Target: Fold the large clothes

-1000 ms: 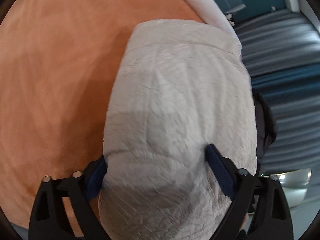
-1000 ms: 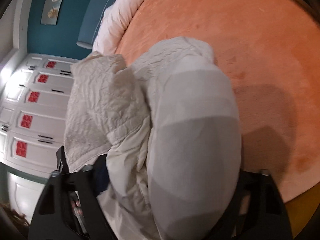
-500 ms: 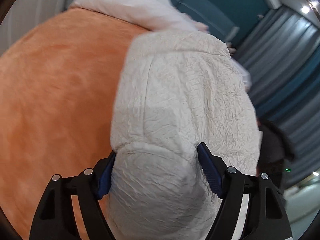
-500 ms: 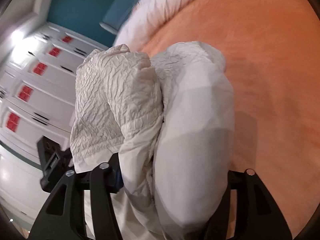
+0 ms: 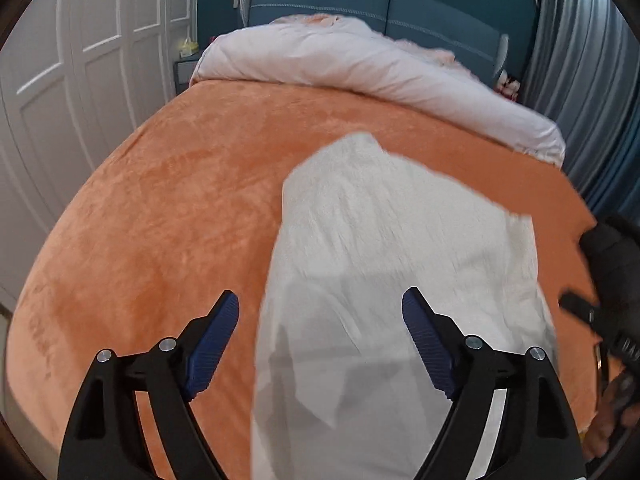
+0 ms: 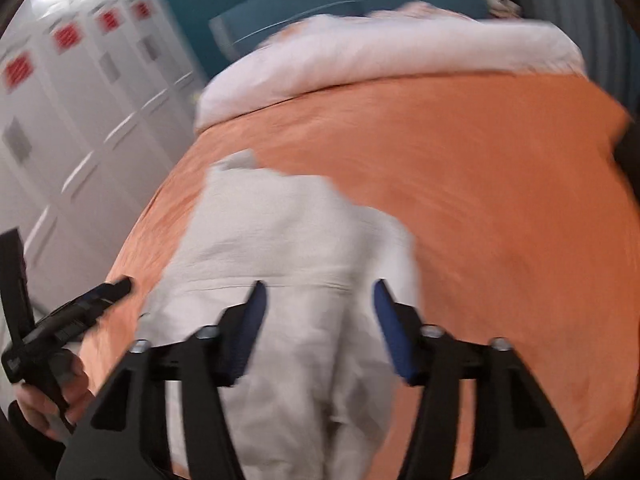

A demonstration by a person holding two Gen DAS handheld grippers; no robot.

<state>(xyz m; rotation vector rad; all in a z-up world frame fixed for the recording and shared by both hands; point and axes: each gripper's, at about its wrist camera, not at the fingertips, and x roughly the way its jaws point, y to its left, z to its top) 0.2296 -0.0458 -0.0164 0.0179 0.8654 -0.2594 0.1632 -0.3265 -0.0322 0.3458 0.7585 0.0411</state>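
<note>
Hovering over the bed, my left gripper (image 5: 320,312) had its jaws just widening, pads clear of the white garment (image 5: 392,248) below; my right gripper (image 6: 318,300) was narrowing its jaws, gripping nothing. That garment lay bunched on the orange blanket (image 5: 180,200), a pale duvet (image 5: 360,60) heaped beyond.

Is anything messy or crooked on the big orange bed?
A little. The white garment lies at a slant on the orange bed cover, its far edge lumpy and uneven, not squared off. The pale duvet is bunched up by the headboard. Nothing looks spilled or torn.
</note>
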